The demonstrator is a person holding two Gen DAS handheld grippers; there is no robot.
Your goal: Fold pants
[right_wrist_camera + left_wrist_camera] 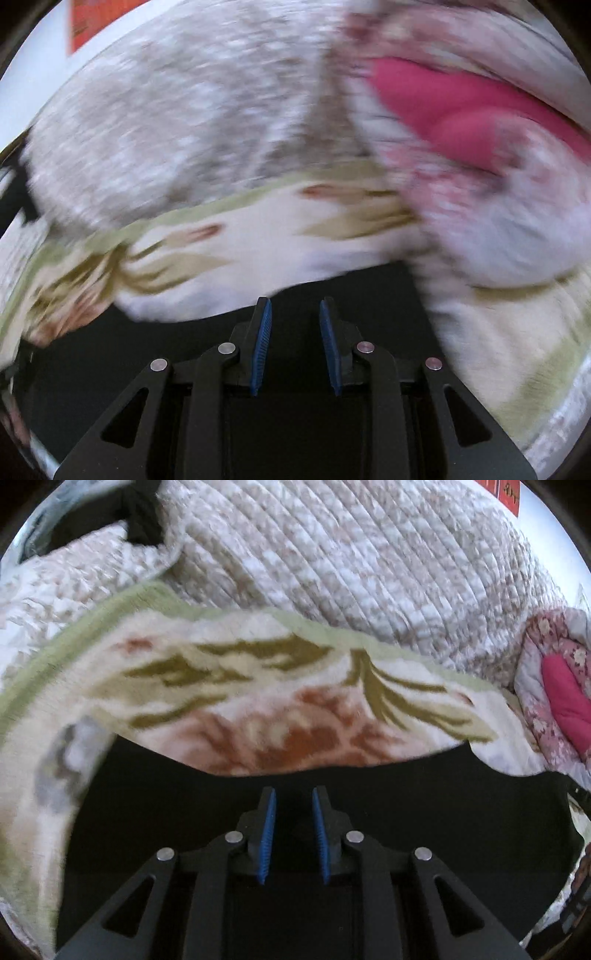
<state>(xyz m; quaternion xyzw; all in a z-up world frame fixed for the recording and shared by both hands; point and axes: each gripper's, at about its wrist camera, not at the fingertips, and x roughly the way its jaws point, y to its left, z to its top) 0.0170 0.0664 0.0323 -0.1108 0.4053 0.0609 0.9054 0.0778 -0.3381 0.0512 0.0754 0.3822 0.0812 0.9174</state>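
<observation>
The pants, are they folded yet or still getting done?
Hard to say they're finished. The black pants lie spread on the flowery blanket, with a straight edge showing in the right view, but blur hides how many folds are made. Nothing is in hand: the left gripper and right gripper both sit open over the dark cloth, pinching nothing. Grabbing an edge and folding likely remains.

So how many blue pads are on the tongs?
4. Two on the left tongs, pads facing across a gap; two on the right tongs, pads likewise. None looks hidden.
</observation>
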